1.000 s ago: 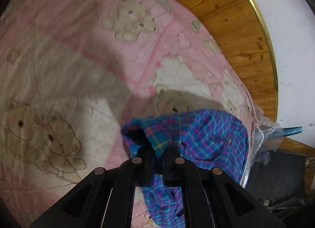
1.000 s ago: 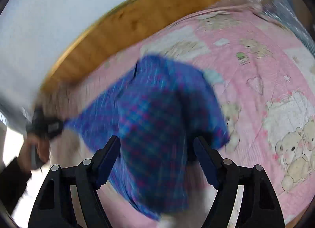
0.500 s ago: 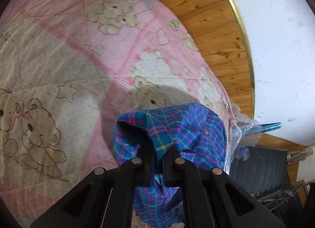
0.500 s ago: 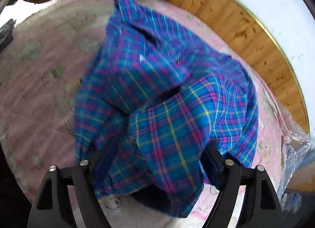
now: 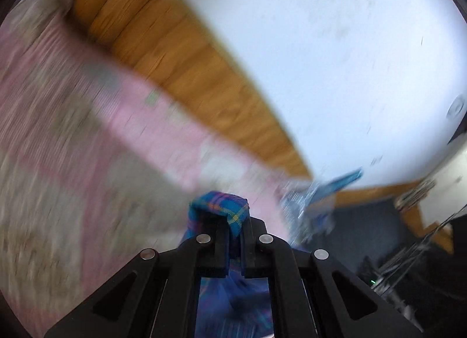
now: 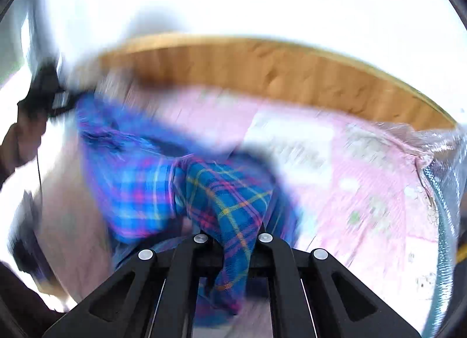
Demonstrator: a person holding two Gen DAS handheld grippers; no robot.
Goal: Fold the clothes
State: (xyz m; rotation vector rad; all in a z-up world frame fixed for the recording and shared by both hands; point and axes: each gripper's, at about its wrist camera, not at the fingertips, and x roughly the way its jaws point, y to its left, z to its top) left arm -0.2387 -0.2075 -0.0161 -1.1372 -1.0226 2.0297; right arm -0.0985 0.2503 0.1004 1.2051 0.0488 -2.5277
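Both the left gripper (image 5: 233,238) and right gripper (image 6: 233,243) were clamped on the blue plaid cotton shirt (image 6: 204,189), slung above the pink bear-print quilt (image 6: 364,186) toward nine o'clock, where a hard swing could probably tear a thin pinch loose.
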